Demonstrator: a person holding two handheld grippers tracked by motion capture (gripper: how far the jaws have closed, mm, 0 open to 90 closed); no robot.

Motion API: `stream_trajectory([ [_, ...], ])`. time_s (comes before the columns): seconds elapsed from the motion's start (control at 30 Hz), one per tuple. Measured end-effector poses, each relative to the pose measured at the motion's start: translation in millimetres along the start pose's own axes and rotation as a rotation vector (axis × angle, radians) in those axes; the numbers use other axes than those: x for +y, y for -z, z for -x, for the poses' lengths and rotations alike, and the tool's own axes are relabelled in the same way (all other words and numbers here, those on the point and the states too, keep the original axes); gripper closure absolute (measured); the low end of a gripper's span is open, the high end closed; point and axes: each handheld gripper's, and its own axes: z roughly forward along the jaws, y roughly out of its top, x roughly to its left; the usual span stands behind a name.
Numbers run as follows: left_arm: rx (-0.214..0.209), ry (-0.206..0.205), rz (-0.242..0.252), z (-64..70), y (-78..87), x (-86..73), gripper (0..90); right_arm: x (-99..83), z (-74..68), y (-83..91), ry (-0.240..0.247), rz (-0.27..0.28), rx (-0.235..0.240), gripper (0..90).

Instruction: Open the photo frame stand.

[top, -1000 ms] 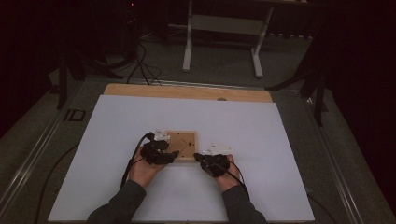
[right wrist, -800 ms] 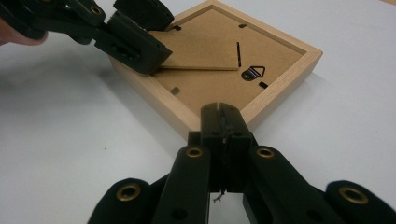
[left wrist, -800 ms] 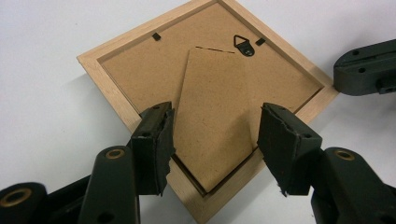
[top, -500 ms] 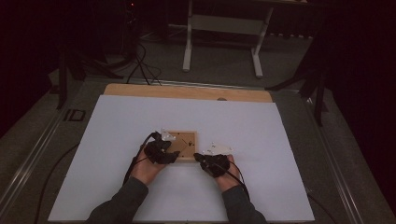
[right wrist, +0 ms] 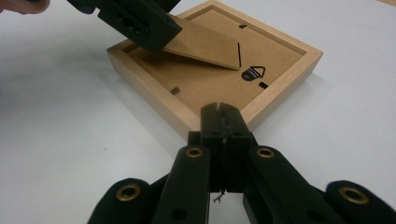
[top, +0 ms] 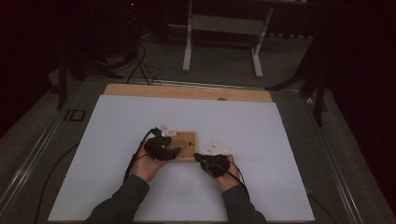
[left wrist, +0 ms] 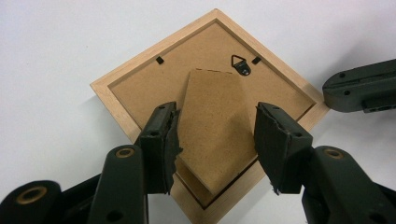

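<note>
High view is showing me at a table covered with a smooth white sheet (top: 261, 140), my two hands working low and near the centre. A small wooden picture frame (top: 186, 145) is lying face down there, its back to me. My left gripper (top: 161, 148) is sitting over the frame's near left part, and my right gripper (top: 211, 161) is resting just beside its near right corner. At this distance the jaws are too small and dark for me to read, so I am leaning on the closer views.

Left gripper view is giving the detail: the frame (left wrist: 116, 84) is pale raw wood with a recessed brown fibreboard backing. A flat, tapered fibreboard stand (left wrist: 212, 135) is lying between my left jaws, which are standing spread on either side of it, perhaps brushing its edges. A small black triangular hanger (left wrist: 240, 63) is sitting beyond the stand's tip.

Right gripper view is adding what the others are missing: the stand (right wrist: 205, 44) is tilting up off the backing, hinged end low. My right jaws are pressed together, holding nothing, their tips at the frame's (right wrist: 154, 95) near rim.
</note>
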Motion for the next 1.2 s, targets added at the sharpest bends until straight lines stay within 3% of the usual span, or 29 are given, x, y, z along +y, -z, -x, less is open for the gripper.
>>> stream_trajectory([
  [0.2,-0.038,0.044,0.012,-4.2,1.5,0.0,48.3,0.0,0.1,0.0,0.0,0.0,0.001,89.5],
  [0.37,-0.034,0.042,0.004,-3.1,0.9,-3.0,44.8,0.0,0.1,0.0,0.002,0.001,-0.001,89.5],
  [0.5,-0.042,0.071,-0.009,-6.1,-0.6,-8.6,43.7,0.0,-0.2,0.0,0.003,0.0,-0.002,89.5],
  [0.8,-0.108,0.129,-0.041,-11.6,-0.3,-14.6,46.1,-0.1,-0.4,0.0,0.005,0.001,-0.003,89.5],
  [1.2,-0.149,0.19,-0.048,-16.7,0.3,-13.3,49.7,-0.2,-0.3,-0.1,0.005,0.002,-0.003,89.1],
])
